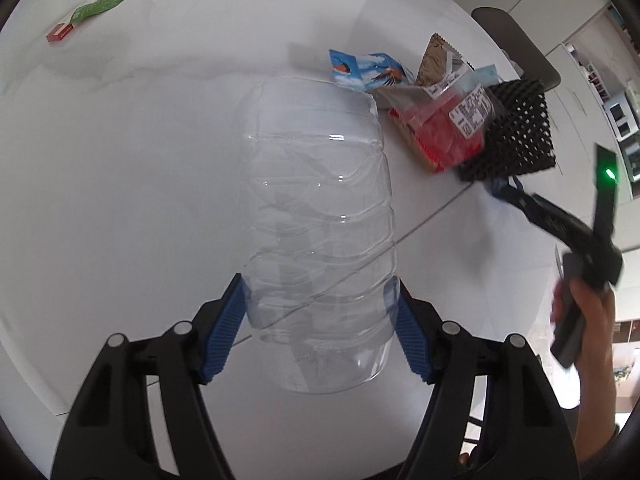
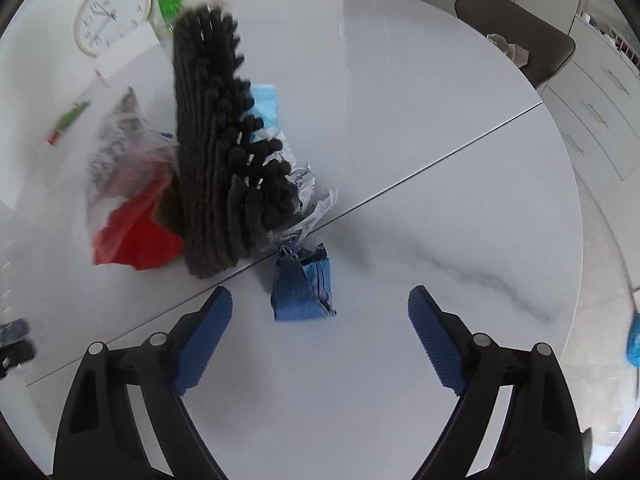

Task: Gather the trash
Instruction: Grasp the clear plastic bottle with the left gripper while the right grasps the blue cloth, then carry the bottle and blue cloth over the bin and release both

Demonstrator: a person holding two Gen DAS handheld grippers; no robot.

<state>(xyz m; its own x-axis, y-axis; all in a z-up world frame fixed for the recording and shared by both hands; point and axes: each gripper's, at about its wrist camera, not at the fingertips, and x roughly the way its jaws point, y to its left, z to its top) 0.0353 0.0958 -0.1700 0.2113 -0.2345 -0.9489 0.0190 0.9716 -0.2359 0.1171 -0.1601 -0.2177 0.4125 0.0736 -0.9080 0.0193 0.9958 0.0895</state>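
Observation:
In the left wrist view a clear, empty plastic bottle (image 1: pixel 320 220) stands out over the white table (image 1: pixel 120 168), and my left gripper (image 1: pixel 318 286) is shut on its lower body with both blue pads against its sides. A black mesh basket (image 1: pixel 516 128) lies on its side, with a red bag (image 1: pixel 444 140) and a blue wrapper (image 1: pixel 360 70) at its mouth. In the right wrist view my right gripper (image 2: pixel 320 296) is open above the table (image 2: pixel 440 120). A crumpled blue wrapper (image 2: pixel 304 288) lies between its fingertips, and neither pad touches it. The black basket (image 2: pixel 216 152) is just beyond.
A red bag (image 2: pixel 132 236), crumpled white paper (image 2: pixel 316 200) and a light blue mask (image 2: pixel 266 104) lie around the basket. A wall clock (image 2: pixel 114 14) lies flat at the far left. A green carton (image 1: pixel 100 6) and a red box (image 1: pixel 60 32) lie far off. A grey chair (image 2: pixel 516 36) stands behind the table.

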